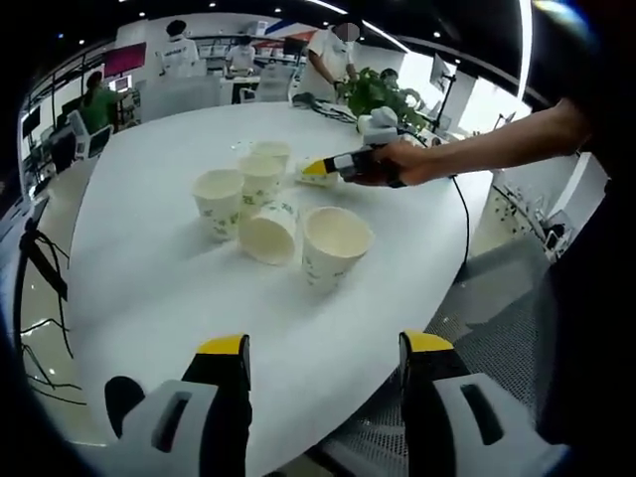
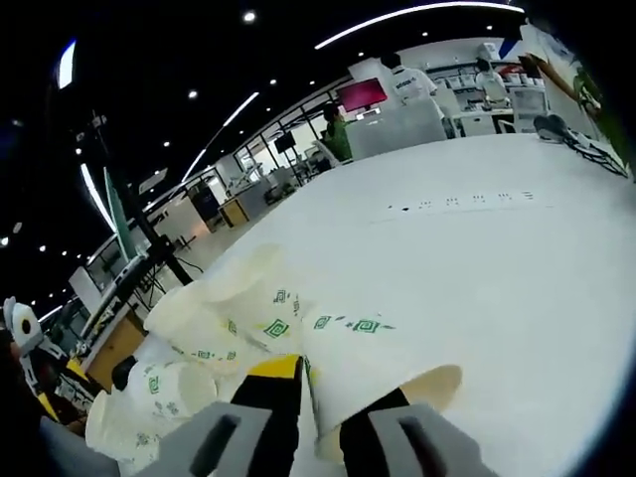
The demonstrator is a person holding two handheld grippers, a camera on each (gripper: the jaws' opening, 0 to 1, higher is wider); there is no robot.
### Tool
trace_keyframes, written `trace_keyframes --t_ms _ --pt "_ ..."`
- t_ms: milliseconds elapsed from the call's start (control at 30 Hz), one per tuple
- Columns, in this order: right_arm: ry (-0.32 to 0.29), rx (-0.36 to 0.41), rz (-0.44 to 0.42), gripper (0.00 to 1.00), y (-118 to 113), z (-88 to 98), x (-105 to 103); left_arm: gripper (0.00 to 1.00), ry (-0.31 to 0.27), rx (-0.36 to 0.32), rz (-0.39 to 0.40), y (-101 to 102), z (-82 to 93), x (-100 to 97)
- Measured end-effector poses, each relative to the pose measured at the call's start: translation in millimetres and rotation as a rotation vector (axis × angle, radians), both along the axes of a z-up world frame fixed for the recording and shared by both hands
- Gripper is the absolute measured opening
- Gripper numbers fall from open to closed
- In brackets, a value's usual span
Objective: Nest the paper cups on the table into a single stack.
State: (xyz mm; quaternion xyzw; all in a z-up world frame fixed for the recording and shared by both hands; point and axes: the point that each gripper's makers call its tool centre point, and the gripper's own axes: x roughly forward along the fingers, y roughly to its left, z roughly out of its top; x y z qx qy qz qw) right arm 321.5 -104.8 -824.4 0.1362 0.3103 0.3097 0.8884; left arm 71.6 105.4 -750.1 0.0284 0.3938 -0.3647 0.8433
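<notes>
Left gripper view looks down on a cluster of white paper cups with green square print on the round white tabletop [image 1: 149, 268]. Two upright cups [image 1: 221, 202] [image 1: 262, 179] stand together, a third upright cup [image 1: 272, 151] sits behind them, one cup [image 1: 269, 234] lies on its side with its mouth toward the camera, and another upright cup [image 1: 335, 244] stands just beside it. The left tongs [image 1: 323, 358] hover near the table edge, spread wide and holding nothing. The right tongs [image 1: 316, 169], held in a hand [image 1: 397, 162], pinch the rim of a tipped cup [image 1: 304, 175] behind the cluster. Right gripper view shows the right tongs [image 2: 323, 393] clamped on that cup's wall [image 2: 348, 348], other cups [image 2: 199, 318] touching beside it.
</notes>
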Motion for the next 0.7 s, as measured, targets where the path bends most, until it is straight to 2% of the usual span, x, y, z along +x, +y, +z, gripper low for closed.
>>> trace_keyframes --t_ms 67,333,700 --pt "0.003 0.001 -0.005 0.00 -1.7 -4.7 2.3 0.59 0.001 -0.001 -0.001 0.0 -0.2 0.3" --pt "-0.001 0.002 -0.006 0.00 -7.1 -10.5 7.1 0.59 -0.002 -0.001 -0.016 -3.4 0.7 2.5" --pt "-0.033 -0.035 0.002 0.00 -22.2 13.9 -0.3 0.59 -0.012 -0.009 -0.025 -7.7 -0.6 4.2"
